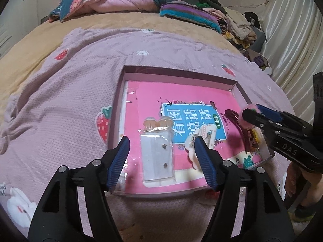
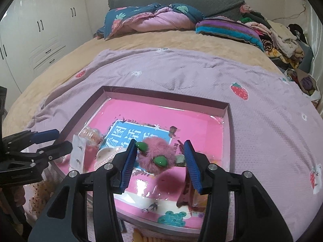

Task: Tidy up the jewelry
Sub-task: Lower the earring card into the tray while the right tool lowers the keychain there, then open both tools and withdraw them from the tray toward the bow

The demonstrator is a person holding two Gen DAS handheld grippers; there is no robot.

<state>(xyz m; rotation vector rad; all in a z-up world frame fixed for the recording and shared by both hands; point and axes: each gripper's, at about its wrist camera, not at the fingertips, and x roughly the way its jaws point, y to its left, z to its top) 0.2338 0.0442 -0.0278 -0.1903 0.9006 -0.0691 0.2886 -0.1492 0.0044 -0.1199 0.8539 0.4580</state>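
A shallow tray (image 1: 177, 71) lined with a pink book cover lies on the bed. In it lie a clear packet of earrings (image 1: 157, 153), a cream hair claw (image 1: 201, 139) and a dark red hair clip (image 1: 240, 129). My left gripper (image 1: 162, 151) is open, its fingers on either side of the packet, just above the tray. My right gripper (image 2: 159, 159) is open; a pink fluffy hair clip with green leaves (image 2: 156, 156) sits between its fingers, against the left pad. Whether it rests on the tray or hangs, I cannot tell. The right gripper shows in the left wrist view (image 1: 250, 115).
The tray (image 2: 227, 121) sits on a lilac strawberry-print cloth (image 1: 70, 92) over a tan bedspread. Folded quilts (image 2: 149, 20) and piled clothes (image 2: 282, 38) lie at the head and right side. White wardrobes (image 2: 40, 30) stand to the left.
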